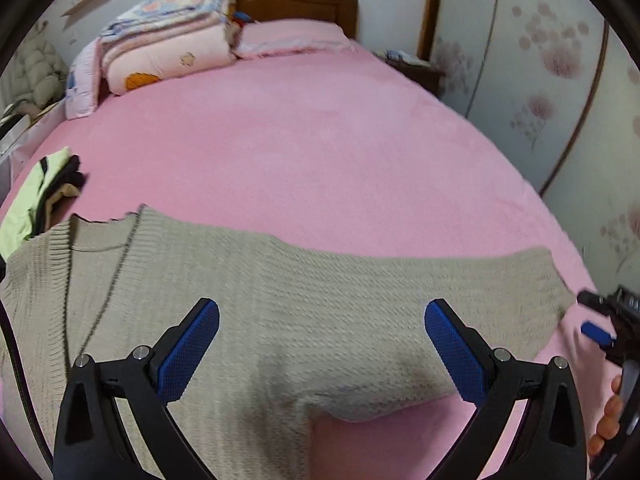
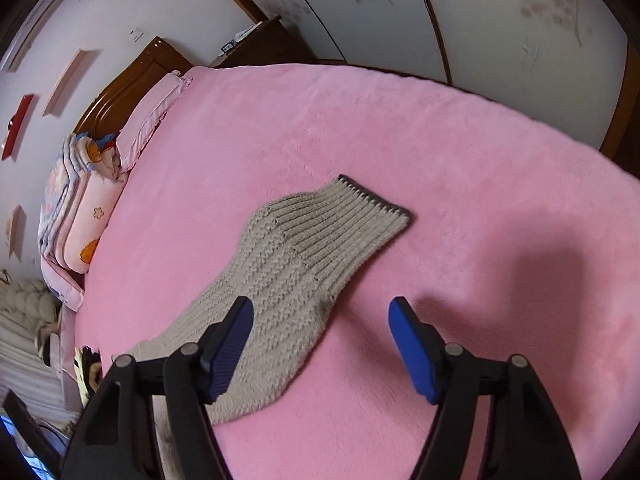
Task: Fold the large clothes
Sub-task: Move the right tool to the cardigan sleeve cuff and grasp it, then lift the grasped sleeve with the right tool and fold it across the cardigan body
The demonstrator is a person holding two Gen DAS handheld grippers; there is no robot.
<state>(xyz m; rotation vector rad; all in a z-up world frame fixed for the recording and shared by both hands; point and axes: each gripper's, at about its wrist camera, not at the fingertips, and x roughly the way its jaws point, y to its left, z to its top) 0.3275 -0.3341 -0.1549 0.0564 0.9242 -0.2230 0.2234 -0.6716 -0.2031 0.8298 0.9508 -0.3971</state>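
A beige knitted sweater (image 1: 248, 312) lies spread flat, unfolded, on the pink plush bedspread (image 1: 320, 152). My left gripper (image 1: 322, 344) hovers wide above its body; my right gripper (image 2: 320, 344), open and empty, straddles the sleeve (image 2: 304, 264) edge.

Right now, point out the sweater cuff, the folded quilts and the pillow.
sweater cuff (image 2: 352, 224), right wrist view, ribbed band near its dark edge
folded quilts (image 1: 160, 40), left wrist view, stack's front
pillow (image 1: 296, 36), left wrist view, top face
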